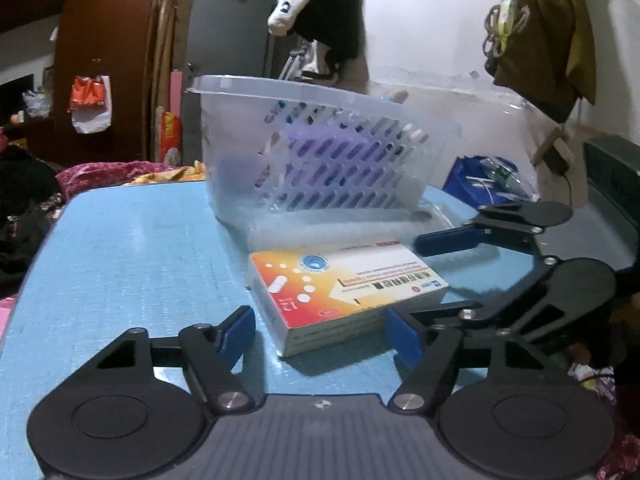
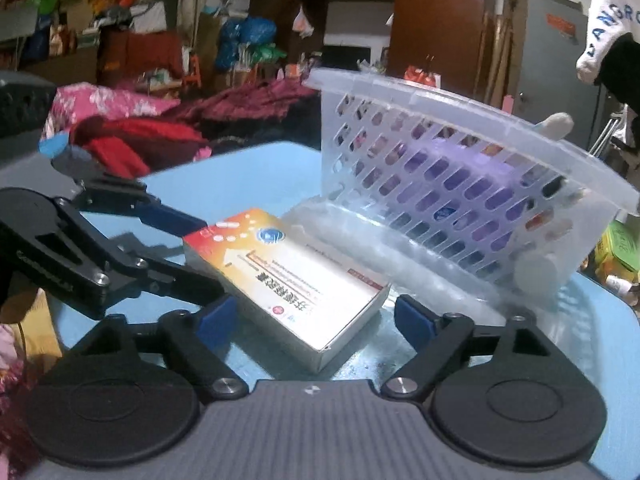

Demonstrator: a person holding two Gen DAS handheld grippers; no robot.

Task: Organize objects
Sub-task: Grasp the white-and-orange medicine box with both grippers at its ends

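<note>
Basket point(image 1: 320, 152) contents blurred, medicine box point(image 1: 344, 288) between open claws

Cluttered home room: hanging clothes point(image 1: 316, 12), bedding point(image 2: 120, 120), wooden wardrobe point(image 1: 104, 60).

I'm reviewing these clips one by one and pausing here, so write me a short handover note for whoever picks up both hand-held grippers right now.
Left hand-held gripper: open, the medicine box between its blue pads, not pressed.
Right hand-held gripper: open, straddling the same box from another side, also not gripping.
Things: the box lies flat on the blue table, just in front of the clear perforated basket. The basket already holds purple and other small items.
Done: some items are in the basket.
Left: grip the box, probably with one gripper only, lift it over the rim and drop it in.
</note>
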